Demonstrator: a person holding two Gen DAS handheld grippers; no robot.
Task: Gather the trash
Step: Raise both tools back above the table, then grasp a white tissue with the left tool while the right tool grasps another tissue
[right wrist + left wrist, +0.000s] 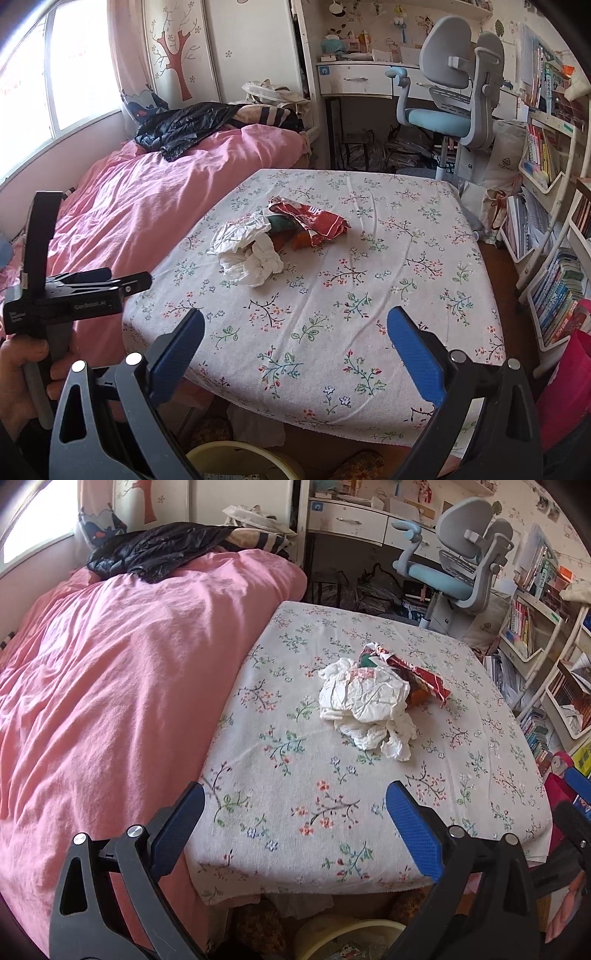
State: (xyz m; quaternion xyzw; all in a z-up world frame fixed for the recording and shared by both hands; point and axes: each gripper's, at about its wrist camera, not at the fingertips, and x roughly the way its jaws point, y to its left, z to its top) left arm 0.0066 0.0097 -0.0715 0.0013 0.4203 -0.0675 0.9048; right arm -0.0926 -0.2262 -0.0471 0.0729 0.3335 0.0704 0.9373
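While both claws hang over the near edge of the flowered table [280, 812], the left claw [295, 812] and right claw [295, 332] stand spread wide, holding and touching nothing. Crumpled white paper [365, 701] and a red wrapper [314, 221] lie mid-table, touching; the wrapper's long axis runs left to right, its white lettering unreadable. "GenRobot.AI" is printed on the left claw's body.

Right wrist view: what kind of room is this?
Most likely a child's bedroom. There is a bed with a pink duvet, a desk chair drawn up to a white desk, and bookshelves full of books along the right side.
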